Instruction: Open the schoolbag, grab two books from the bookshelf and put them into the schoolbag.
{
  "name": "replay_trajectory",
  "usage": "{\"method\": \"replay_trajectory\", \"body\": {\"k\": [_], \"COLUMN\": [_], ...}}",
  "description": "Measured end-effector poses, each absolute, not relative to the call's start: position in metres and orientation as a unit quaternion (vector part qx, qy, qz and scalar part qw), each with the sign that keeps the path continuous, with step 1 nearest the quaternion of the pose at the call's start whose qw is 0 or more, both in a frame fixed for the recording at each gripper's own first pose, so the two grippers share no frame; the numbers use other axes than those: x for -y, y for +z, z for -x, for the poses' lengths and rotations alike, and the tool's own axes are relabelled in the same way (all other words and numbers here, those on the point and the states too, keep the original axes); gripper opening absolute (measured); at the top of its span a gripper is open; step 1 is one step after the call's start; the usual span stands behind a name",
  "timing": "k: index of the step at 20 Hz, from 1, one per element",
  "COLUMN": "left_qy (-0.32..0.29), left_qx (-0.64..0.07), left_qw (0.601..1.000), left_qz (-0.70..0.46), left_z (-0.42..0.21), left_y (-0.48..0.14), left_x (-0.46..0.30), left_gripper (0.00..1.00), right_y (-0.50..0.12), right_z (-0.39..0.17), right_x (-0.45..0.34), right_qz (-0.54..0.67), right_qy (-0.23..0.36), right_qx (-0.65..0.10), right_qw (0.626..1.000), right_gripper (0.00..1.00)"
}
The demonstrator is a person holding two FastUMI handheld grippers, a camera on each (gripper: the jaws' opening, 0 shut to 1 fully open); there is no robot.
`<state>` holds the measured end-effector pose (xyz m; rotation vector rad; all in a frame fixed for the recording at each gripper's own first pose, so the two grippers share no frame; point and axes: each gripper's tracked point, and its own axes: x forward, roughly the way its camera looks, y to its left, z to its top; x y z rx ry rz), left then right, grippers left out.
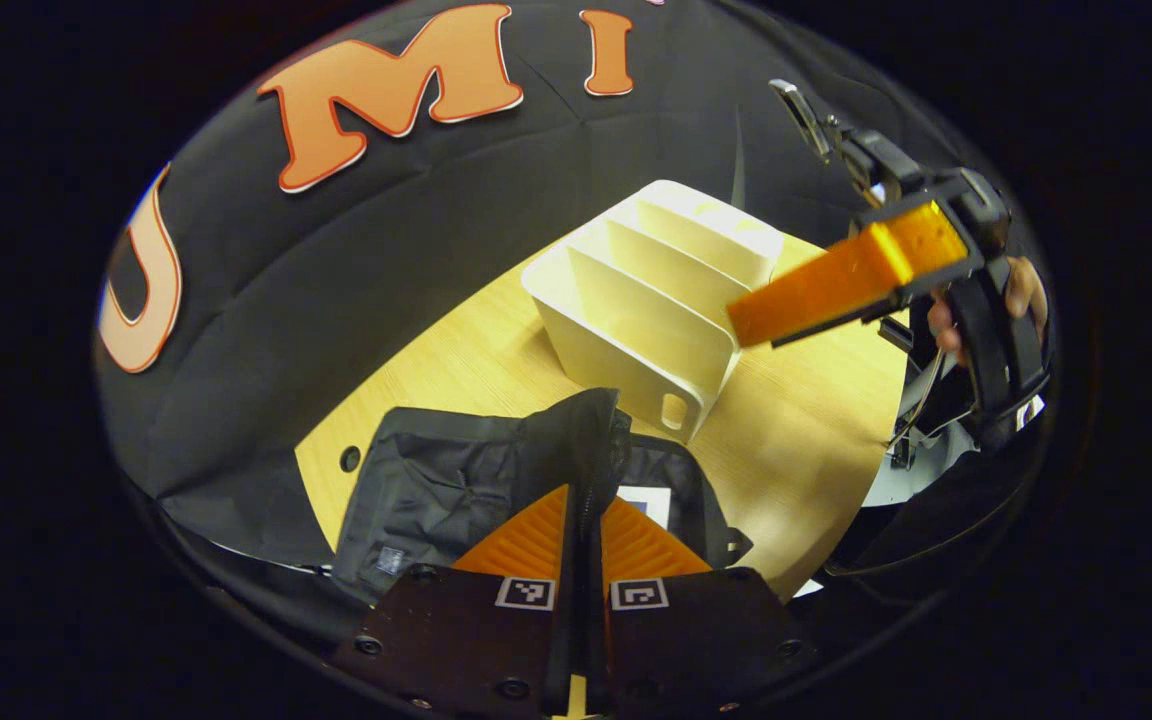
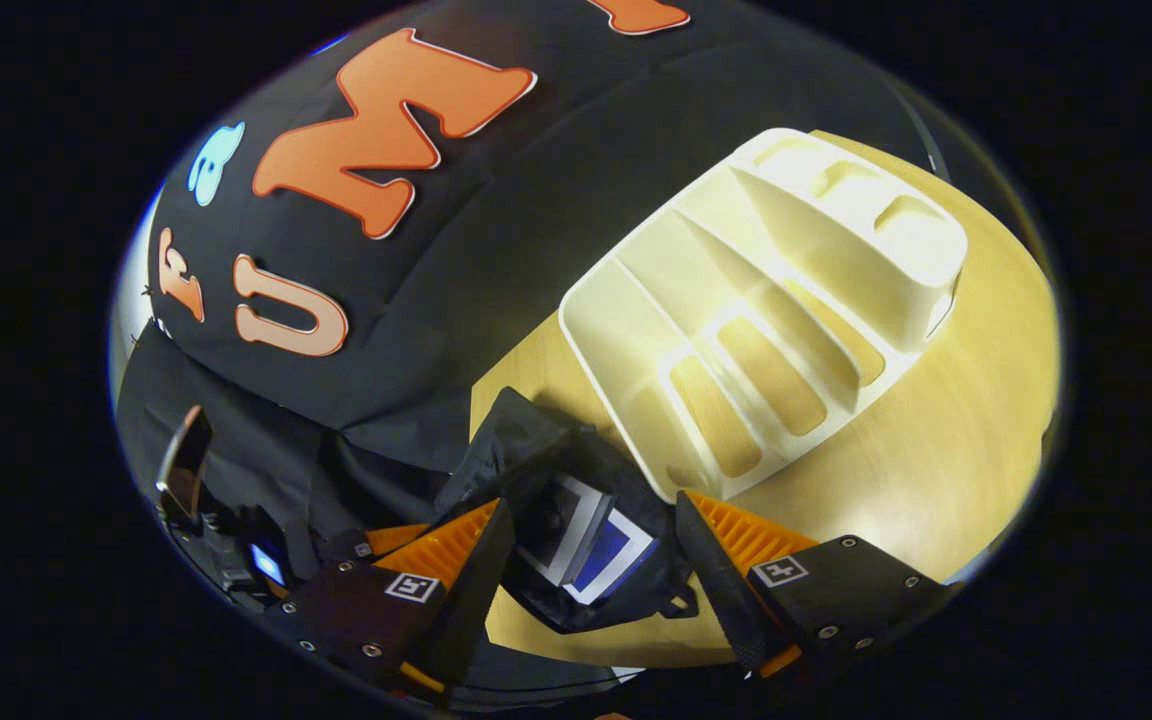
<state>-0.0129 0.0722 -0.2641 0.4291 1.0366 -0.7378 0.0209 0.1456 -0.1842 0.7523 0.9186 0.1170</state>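
Note:
The black schoolbag (image 1: pixel 436 490) lies on the wooden table, and my left gripper (image 1: pixel 584 505) is shut on its raised opening edge, holding the fabric up. In the right gripper view the schoolbag (image 2: pixel 536 460) gapes open below, with a white-covered book (image 2: pixel 561 525) and a blue book (image 2: pixel 621 555) lying inside. My right gripper (image 2: pixel 596 510) hangs open above that opening with nothing between its fingers. From the left gripper view the right gripper (image 1: pixel 746 325), held by a hand (image 1: pixel 1021 290), hovers in front of the white bookshelf (image 1: pixel 646 300). The bookshelf (image 2: pixel 766 300) has empty slots.
The wooden table (image 1: pixel 816 450) extends to the right of the bag and shelf, its front edge near the hand. A round cable hole (image 1: pixel 350 459) sits in the tabletop left of the bag. The black cloth wall rises right behind the shelf.

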Motion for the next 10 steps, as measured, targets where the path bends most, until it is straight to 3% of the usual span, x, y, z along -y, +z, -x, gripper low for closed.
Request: {"method": "replay_trajectory", "body": {"k": [10], "left_qy": [-0.277], "left_qx": [-0.535], "left_qw": [0.787], "left_qz": [-0.132], "left_z": [0.068], "left_y": [-0.338], "left_x": [-0.037], "left_gripper": [0.08], "right_y": [-0.163], "right_z": [-0.016], "right_x": [-0.081], "right_qz": [-0.317], "right_qy": [0.084], "right_qx": [-0.426], "right_qw": [0.843], "right_gripper": [0.97]}}
